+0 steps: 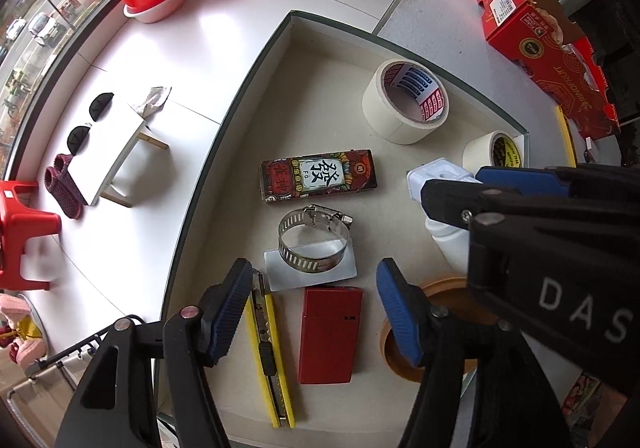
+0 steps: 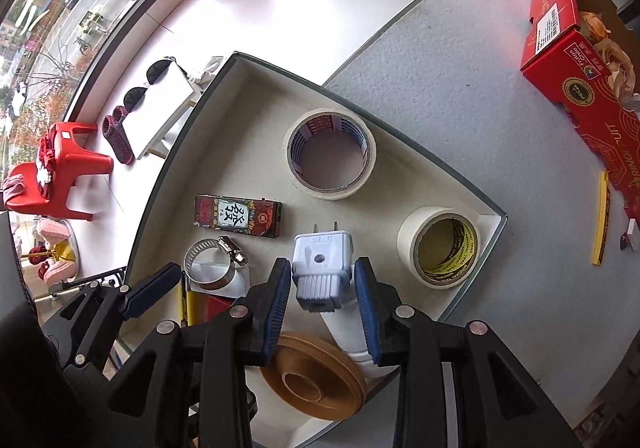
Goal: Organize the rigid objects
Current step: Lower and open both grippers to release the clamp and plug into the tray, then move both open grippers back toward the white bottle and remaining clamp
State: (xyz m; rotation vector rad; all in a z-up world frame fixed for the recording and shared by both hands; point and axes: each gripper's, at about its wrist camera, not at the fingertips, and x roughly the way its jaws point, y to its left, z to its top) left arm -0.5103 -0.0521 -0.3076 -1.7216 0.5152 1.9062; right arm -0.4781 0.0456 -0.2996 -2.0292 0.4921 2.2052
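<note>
A shallow cream box (image 1: 256, 59) (image 2: 224, 79) holds the objects. My right gripper (image 2: 322, 300) has a white plug adapter (image 2: 322, 268) between its fingers, over the box; the adapter also shows in the left wrist view (image 1: 436, 177). My left gripper (image 1: 310, 308) is open and empty above a red flat case (image 1: 330, 334), with a yellow utility knife (image 1: 270, 352) by its left finger. A metal hose clamp (image 1: 314, 244) (image 2: 214, 262) rests on a white card. A patterned box (image 1: 318, 175) (image 2: 238, 215), a large tape roll (image 1: 404, 99) (image 2: 330, 153) and a small tape roll (image 1: 494, 149) (image 2: 440, 246) lie further in.
A brown tape spool (image 2: 316, 380) (image 1: 404, 332) and a white bottle (image 2: 352, 332) sit near the box's front. A red carton (image 1: 536, 35) (image 2: 580, 87) and a yellow strip (image 2: 600, 224) lie on the grey table beyond. Stools, slippers and basins are on the floor left.
</note>
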